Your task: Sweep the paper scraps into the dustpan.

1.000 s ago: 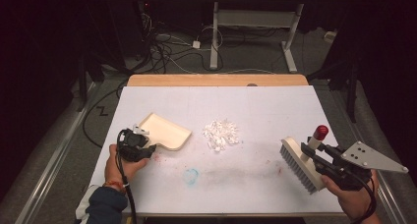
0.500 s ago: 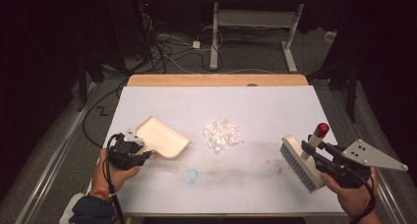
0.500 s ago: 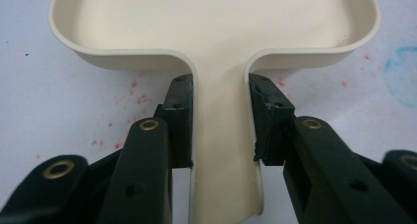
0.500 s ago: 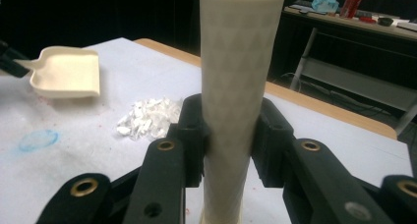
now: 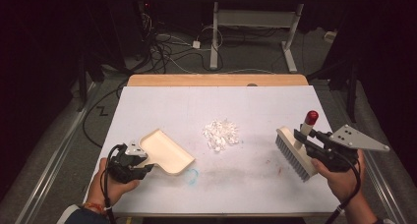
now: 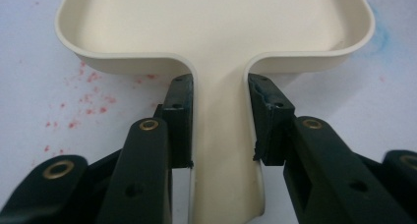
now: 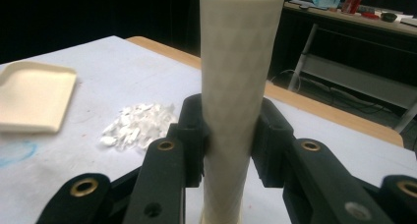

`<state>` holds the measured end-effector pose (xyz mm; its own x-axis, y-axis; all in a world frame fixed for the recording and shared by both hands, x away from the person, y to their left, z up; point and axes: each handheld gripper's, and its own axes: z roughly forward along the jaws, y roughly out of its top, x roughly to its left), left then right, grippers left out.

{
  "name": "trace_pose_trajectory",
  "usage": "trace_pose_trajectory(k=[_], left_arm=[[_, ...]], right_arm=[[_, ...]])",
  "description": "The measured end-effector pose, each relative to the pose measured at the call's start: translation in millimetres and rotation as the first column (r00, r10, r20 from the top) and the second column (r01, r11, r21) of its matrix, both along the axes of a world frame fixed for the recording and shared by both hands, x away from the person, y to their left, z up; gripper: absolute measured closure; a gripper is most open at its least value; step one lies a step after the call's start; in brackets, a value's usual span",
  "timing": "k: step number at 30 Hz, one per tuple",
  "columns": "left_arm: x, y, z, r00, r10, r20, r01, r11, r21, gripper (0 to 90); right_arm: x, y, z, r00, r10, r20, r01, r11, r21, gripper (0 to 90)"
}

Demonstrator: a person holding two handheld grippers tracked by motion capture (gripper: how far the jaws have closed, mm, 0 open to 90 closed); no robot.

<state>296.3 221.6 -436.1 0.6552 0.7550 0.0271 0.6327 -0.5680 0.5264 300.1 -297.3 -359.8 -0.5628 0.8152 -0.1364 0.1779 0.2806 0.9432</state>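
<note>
A cream dustpan (image 5: 167,153) lies on the white table at front left, its mouth facing right. My left gripper (image 5: 135,161) is shut on the dustpan handle (image 6: 222,135), with a black pad on each side of it. At the front right, my right gripper (image 5: 307,140) is shut on the white handle (image 7: 239,96) of a brush (image 5: 294,153). The brush has a red cap and grey bristles that point left. A small pile of white scraps (image 5: 221,133) lies mid-table between dustpan and brush, and it also appears in the right gripper view (image 7: 138,123).
A blue smudge (image 5: 192,175) marks the table just right of the dustpan, with faint red specks (image 6: 81,103) around. A wooden strip (image 5: 216,80) edges the table's far side. Cables and a desk frame (image 5: 255,27) stand on the dark floor beyond.
My left gripper and the dustpan have slid left and toward the front edge. My right gripper with the brush has shifted slightly left.
</note>
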Motion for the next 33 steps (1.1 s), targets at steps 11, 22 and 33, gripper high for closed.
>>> trace_pose_trajectory(k=[11, 22, 33], left_arm=[[0.6, -10.9, -3.1, 0.998, -0.058, -0.023, 0.059, 0.9983, 0.003, 63.9], [11.5, -25.3, -4.5, 0.9944, -0.099, -0.039, 0.099, 0.995, 0.012, 63.8], [15.4, -30.7, -6.4, 0.9939, -0.103, -0.038, 0.104, 0.9944, 0.019, 63.8]], right_arm=[[70.3, 34.8, 4.0, 0.9997, -0.015, -0.018, 0.014, 0.998, -0.054, 70.5], [135.6, 78.1, -3.4, 0.9985, -0.051, -0.019, 0.05, 0.998, -0.049, 70.5], [145.0, 130.7, -19.8, 0.9973, -0.011, 0.073, 0.024, 0.982, -0.188, 70.6]])
